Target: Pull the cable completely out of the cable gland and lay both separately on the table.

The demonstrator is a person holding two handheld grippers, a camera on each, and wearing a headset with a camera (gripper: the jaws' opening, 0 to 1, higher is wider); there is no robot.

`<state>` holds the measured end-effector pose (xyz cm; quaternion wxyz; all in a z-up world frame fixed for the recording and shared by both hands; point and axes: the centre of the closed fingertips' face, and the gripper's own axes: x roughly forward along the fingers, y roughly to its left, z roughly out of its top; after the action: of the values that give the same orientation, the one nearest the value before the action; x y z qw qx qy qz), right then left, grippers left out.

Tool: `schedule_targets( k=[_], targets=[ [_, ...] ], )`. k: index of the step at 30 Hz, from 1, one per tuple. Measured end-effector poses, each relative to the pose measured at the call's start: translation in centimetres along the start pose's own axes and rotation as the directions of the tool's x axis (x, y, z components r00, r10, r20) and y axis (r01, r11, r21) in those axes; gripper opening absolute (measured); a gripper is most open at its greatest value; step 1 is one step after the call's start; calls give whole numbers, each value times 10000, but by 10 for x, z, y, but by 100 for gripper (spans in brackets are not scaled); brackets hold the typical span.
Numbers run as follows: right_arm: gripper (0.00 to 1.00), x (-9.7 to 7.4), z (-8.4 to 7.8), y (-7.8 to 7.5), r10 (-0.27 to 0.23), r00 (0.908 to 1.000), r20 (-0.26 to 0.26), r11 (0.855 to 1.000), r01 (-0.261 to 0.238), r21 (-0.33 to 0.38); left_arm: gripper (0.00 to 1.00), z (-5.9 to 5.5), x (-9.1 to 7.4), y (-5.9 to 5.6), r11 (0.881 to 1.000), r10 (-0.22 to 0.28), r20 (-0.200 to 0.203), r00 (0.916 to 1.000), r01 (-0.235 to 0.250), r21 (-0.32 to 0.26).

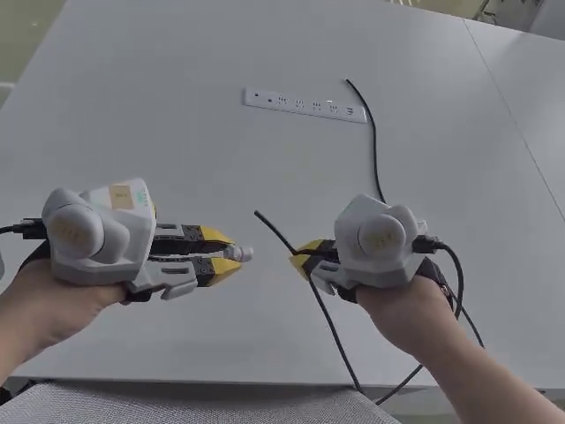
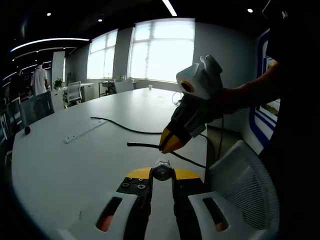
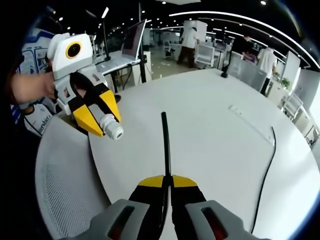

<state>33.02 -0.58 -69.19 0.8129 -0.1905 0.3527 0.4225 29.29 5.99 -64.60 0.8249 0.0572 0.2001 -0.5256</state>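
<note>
White cable gland (image 1: 240, 253) is held clamped at the tips of the left gripper (image 1: 231, 252), above the table (image 1: 177, 150) and fully clear of the black cable (image 1: 274, 228). The cable is pinched in the closed right gripper (image 1: 305, 254), its free end pointed across an open gap toward the gland. Each piece is judged ready to be lowered on its own side.

White power strip (image 1: 305, 105) lies flat on pale table (image 1: 132, 115), far side. Black cord (image 1: 374, 150) runs past its right end. Grey mesh chair back (image 1: 177, 405) at near table edge.
</note>
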Motion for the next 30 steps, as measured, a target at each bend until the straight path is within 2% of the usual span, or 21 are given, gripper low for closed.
schedule_targets(
  k=[13,24,27,30],
  targets=[
    [0,15,20,-21,-353,9990,-283,9987,342,-374,16,-25,-3,0,10000,-68,-62,10000,68,-61],
    [0,39,53,-41,-601,9979,-248,9964,584,-619,16,-46,-11,5,9998,-14,-165,9999,10,-214],
    [0,47,64,-47,-754,9971,-40,9958,751,-518,16,-56,-12,6,9994,-72,-329,9994,61,-334],
    [0,56,72,-51,-672,9977,17,9972,672,-335,16,-65,-13,6,9994,-84,-481,9988,67,-344]
  ],
)
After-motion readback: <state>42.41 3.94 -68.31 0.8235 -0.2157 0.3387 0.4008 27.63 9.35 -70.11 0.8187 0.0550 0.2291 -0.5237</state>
